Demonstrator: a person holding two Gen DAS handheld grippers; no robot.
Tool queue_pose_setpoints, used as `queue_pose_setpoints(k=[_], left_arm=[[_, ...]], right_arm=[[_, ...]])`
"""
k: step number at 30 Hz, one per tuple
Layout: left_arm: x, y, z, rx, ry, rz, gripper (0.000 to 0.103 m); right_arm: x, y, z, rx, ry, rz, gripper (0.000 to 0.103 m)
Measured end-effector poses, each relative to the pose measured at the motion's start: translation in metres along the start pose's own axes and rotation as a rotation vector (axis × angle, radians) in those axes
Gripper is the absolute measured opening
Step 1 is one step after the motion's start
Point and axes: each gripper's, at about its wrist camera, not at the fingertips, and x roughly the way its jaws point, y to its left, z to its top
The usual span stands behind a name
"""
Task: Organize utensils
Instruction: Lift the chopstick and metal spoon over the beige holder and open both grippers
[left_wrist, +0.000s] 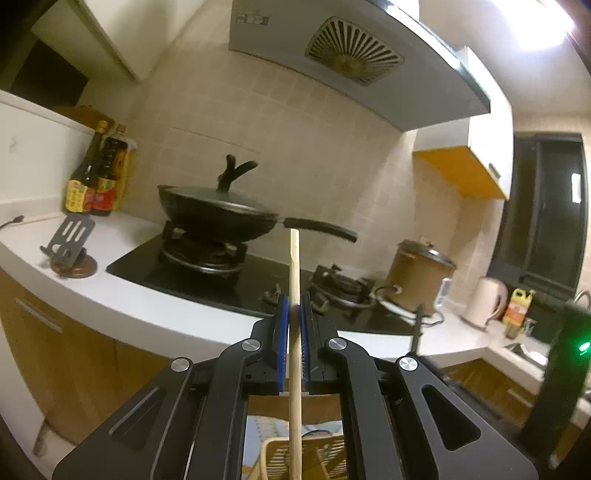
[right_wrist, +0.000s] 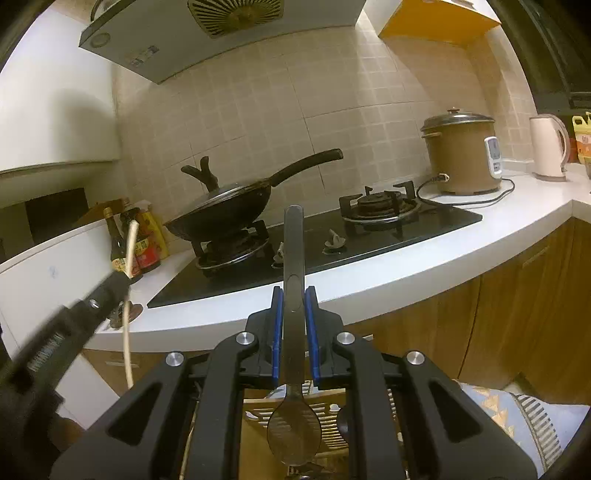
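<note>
My left gripper (left_wrist: 294, 306) is shut on a pale wooden chopstick (left_wrist: 294, 266) that stands upright between the blue pads, in front of the counter. Its lower end reaches down toward a slatted wooden basket (left_wrist: 314, 458) below. My right gripper (right_wrist: 294, 299) is shut on a dark metal spoon (right_wrist: 293, 258), handle up and bowl hanging down over a slatted wooden basket (right_wrist: 332, 417). The left gripper (right_wrist: 122, 280) with its chopstick (right_wrist: 131, 240) also shows at the left of the right wrist view.
A white counter (left_wrist: 122, 288) carries a black gas hob (right_wrist: 369, 236) with a lidded wok (left_wrist: 218, 214). Sauce bottles (left_wrist: 94, 177), a phone stand (left_wrist: 70, 240), a brown rice cooker (right_wrist: 461, 155) and a white kettle (right_wrist: 548, 151) stand along it. Wooden cabinet doors (right_wrist: 498, 325) run beneath.
</note>
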Motion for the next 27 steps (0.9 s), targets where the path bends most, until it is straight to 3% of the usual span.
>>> queue_pose_setpoints(k=[4, 17, 22, 27], left_arm=[[-0.006, -0.002, 0.009, -0.014, -0.038, -0.032, 0.004], [0.006, -0.023, -0.019, 0.081, -0.123, 0.054, 0.004], [0.004, -0.018, -0.027, 0.079, -0.114, 0.067, 0.004], [-0.007, -0.006, -0.028, 0.032, -0.066, 0.030, 0.006]], right_arm=[[0.000, -0.001, -0.001, 0.010, -0.003, -0.002, 0.010], [-0.001, -0.003, -0.010, 0.003, -0.024, -0.008, 0.010], [-0.002, -0.006, -0.017, 0.025, -0.038, 0.007, 0.010], [-0.017, -0.008, -0.020, 0.010, -0.027, 0.037, 0.010]])
